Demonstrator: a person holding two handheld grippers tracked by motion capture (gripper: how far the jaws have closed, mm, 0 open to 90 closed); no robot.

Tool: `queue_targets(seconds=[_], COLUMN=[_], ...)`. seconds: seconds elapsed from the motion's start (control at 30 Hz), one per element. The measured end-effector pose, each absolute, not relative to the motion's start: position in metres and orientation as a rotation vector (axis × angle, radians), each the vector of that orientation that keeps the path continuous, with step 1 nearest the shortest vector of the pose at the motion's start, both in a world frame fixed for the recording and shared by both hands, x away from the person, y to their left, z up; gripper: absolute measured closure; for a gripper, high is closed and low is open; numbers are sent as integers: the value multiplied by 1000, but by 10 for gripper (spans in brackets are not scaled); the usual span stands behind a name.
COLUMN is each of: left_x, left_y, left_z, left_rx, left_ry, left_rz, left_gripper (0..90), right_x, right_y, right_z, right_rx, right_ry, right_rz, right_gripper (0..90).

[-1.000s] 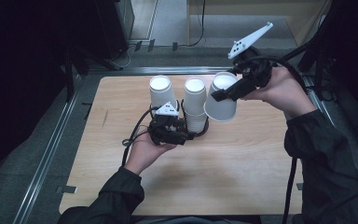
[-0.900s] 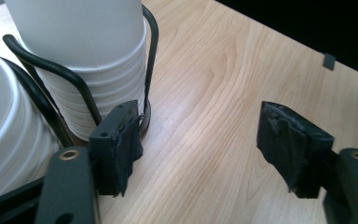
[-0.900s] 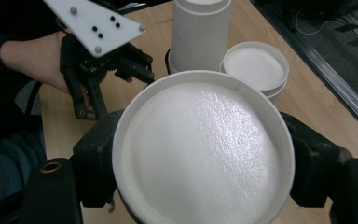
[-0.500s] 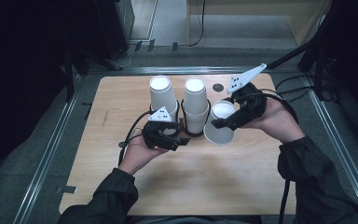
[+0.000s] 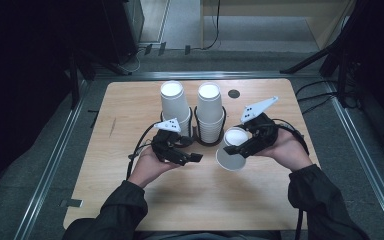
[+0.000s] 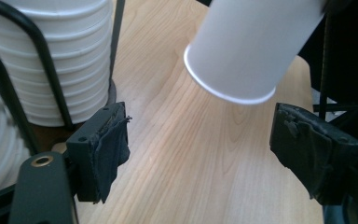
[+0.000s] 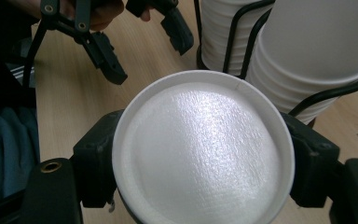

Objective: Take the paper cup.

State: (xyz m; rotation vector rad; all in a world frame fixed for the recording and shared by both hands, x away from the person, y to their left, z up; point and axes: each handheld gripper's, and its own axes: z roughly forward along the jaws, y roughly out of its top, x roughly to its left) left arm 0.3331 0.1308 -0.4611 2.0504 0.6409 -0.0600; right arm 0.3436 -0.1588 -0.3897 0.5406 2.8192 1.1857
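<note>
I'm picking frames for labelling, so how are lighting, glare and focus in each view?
High view: table evenly lit, surroundings nearly black, picture slightly soft. Left gripper view: a bright sheen on the wood, the held cup and the stacked cups a little soft. Right gripper view: glare on the cup's base, the left gripper behind it blurred.

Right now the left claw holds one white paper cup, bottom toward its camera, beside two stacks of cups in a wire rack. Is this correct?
Not quite: the right claw holds the white paper cup, as the right gripper view shows. The left claw stands open with nothing between its pads. The cup stacks and wire rack are correct.
</note>
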Motion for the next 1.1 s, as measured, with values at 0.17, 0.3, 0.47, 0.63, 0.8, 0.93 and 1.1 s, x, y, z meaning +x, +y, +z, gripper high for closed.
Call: queue_targets(seconds=[0.17, 0.3, 0.47, 0.63, 0.8, 0.93, 1.1], left_x=[333, 331, 331, 327, 323, 322, 323], left_y=[132, 131, 127, 125, 121, 114, 107], left_z=[-468, -472, -475, -477, -479, -483, -487], left_rx=[2081, 2084, 2134, 2133, 2177, 2198, 2176], left_ry=[605, 591, 582, 590, 542, 535, 516], left_rz=[-59, -65, -85, -78, -24, -15, -88], left_gripper=[195, 201, 125, 123, 124, 102, 79], right_x=[341, 340, 338, 337, 335, 335, 333], right_y=[-155, -149, -144, -143, -141, -139, -136], right_z=[-410, -423, -433, -441, -441, -440, -439], right_rx=[530, 526, 533, 550, 557, 545, 539], right_ry=[2827, 2825, 2795, 2819, 2816, 2820, 2830], right_rz=[1193, 1228, 1244, 1250, 1292, 1326, 1365], right_gripper=[256, 256, 256, 256, 257, 256, 257])
